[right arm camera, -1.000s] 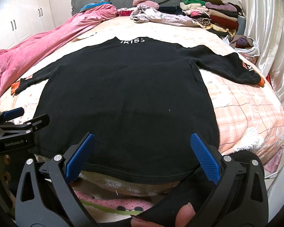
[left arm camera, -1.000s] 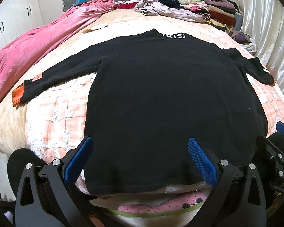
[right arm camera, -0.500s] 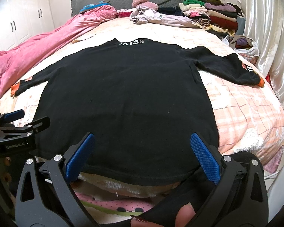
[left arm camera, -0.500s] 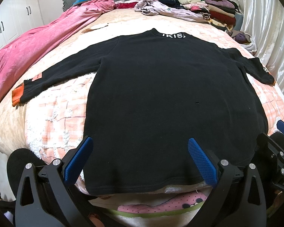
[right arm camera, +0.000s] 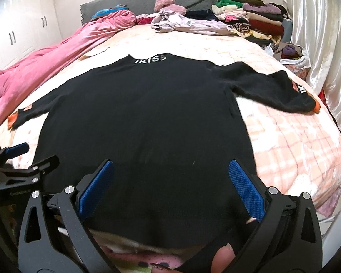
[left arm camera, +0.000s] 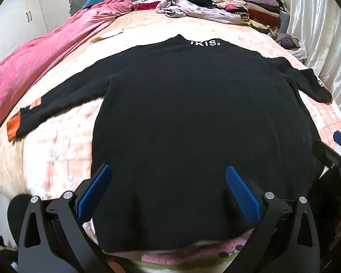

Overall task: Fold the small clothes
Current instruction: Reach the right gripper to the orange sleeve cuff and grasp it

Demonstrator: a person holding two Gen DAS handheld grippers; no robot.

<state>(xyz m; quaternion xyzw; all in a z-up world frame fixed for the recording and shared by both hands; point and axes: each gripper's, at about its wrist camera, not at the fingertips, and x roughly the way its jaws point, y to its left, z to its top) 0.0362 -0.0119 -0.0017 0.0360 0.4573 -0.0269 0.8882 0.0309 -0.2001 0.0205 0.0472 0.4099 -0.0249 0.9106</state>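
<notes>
A black long-sleeved sweater (left arm camera: 193,118) lies flat on the bed, collar with white letters at the far end, both sleeves spread sideways with orange cuffs. It also shows in the right wrist view (right arm camera: 143,122). My left gripper (left arm camera: 168,191) is open above the hem, left of centre. My right gripper (right arm camera: 170,186) is open above the hem further right. Each gripper shows at the edge of the other's view. Both are empty.
A pink quilt (left arm camera: 41,54) lies along the bed's left side. Loose clothes (left arm camera: 193,11) and a stack of folded clothes (left arm camera: 257,11) lie at the head of the bed. A white curtain (right arm camera: 325,45) hangs at the right. The bed's front edge is just below the hem.
Both grippers have moved forward and lower over the sweater's hem. The sweater has not moved and both stay open.
</notes>
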